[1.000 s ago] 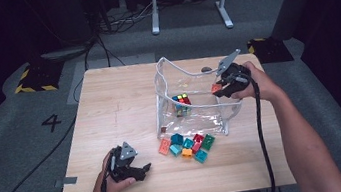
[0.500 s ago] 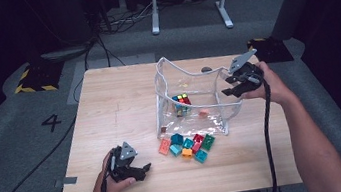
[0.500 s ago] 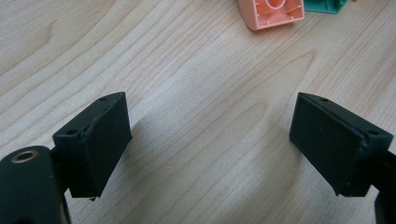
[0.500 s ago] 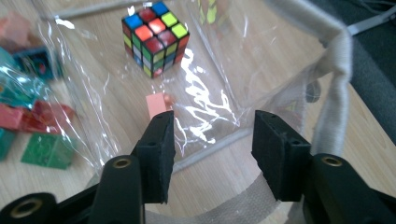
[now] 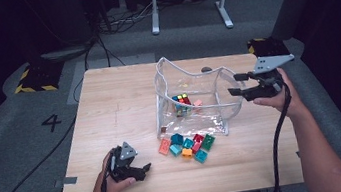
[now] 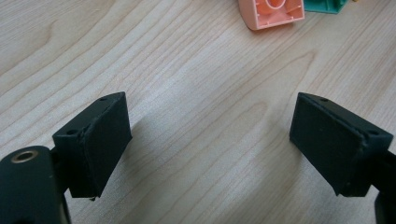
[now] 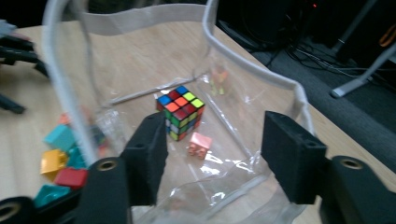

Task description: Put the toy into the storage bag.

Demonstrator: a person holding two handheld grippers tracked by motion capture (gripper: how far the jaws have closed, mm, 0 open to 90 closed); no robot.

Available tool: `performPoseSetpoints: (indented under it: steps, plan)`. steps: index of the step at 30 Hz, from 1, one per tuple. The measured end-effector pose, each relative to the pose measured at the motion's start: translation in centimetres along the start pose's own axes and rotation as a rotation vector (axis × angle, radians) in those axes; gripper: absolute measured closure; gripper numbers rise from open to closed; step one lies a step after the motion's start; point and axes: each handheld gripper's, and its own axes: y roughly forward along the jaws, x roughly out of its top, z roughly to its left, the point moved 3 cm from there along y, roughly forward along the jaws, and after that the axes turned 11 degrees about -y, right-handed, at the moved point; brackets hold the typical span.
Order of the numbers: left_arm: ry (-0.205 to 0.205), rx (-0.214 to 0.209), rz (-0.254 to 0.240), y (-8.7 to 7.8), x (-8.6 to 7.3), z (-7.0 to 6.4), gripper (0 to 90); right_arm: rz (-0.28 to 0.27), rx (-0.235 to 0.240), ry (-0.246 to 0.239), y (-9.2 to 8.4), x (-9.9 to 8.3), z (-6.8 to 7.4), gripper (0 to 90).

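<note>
We saw wooden table (image 5: 110, 109) on grey carpet, dark room. Clear bag (image 5: 194, 100) mid-table, cube (image 7: 181, 112) inside. Right gripper (image 5: 237, 84) level at bag's right rim, jaws just opening, empty. Left gripper (image 5: 143, 169) rested near bag's front-left, spread.

My right gripper (image 7: 212, 154) has just been opening its two black padded jaws, nothing pinched between them. Past them stands the clear plastic bag with the pale grey rim (image 7: 261, 72). Inside lie a multicoloured puzzle cube (image 7: 181, 112) and, just beside it, a small pink building brick (image 7: 200, 144). Outside its wall, at my left, sit loose coloured plastic bricks (image 7: 58, 161) on the light wooden table (image 7: 140, 56).
</note>
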Motion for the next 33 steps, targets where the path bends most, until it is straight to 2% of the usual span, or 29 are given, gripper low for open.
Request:
performPoseSetpoints:
  steps: [2,5,11,14,16,17,19,22,23,25,28,30,33]
  plan:
    - [0.0,-0.001,0.0,0.0,0.0,0.0,12.7,-0.03,-0.002,0.015,-0.8,-0.3,0.7,43.7]
    - [-0.001,-0.001,0.001,0.0,0.0,0.0,12.7,-0.048,-0.022,0.008,-1.8,-0.8,1.5,43.1]
    - [-0.002,0.0,0.0,0.0,0.0,0.0,12.7,-0.104,-0.035,0.032,-3.3,-2.0,3.4,41.4]
    - [-0.001,0.0,0.0,0.0,0.0,0.0,12.7,-0.101,-0.042,0.025,-3.6,-3.0,4.7,41.3]
    - [-0.002,-0.001,-0.001,0.0,0.0,0.0,12.7,-0.107,-0.018,0.027,-3.6,-3.8,5.5,43.2]
    - [-0.002,-0.001,-0.001,0.0,0.0,0.0,12.7,-0.097,-0.027,0.016,-3.5,-4.2,6.0,44.0]
    - [-0.002,0.0,-0.001,0.0,0.0,0.0,12.7,-0.104,-0.009,0.034,-3.2,-5.1,6.8,46.6]
    - [-0.002,-0.001,-0.001,0.0,0.0,0.0,12.7,-0.082,-0.008,0.025,-2.2,-6.5,7.9,48.0]
    - [-0.002,-0.001,-0.001,0.0,0.0,0.0,12.7,-0.082,0.018,0.039,-1.8,-6.8,8.4,47.9]
    - [-0.002,-0.001,-0.001,0.0,0.0,0.0,12.7,-0.062,0.019,0.027,-1.0,-7.6,9.1,48.2]
    - [-0.002,0.0,-0.001,0.0,0.0,0.0,12.7,-0.033,0.046,0.009,0.5,-8.4,10.0,49.8]
    - [-0.002,-0.001,-0.001,0.0,0.0,0.0,12.7,-0.024,0.084,0.012,1.4,-8.7,10.5,49.9]
    - [-0.002,-0.001,-0.001,0.0,0.0,0.0,12.7,0.001,0.116,0.008,3.1,-9.2,11.3,48.8]
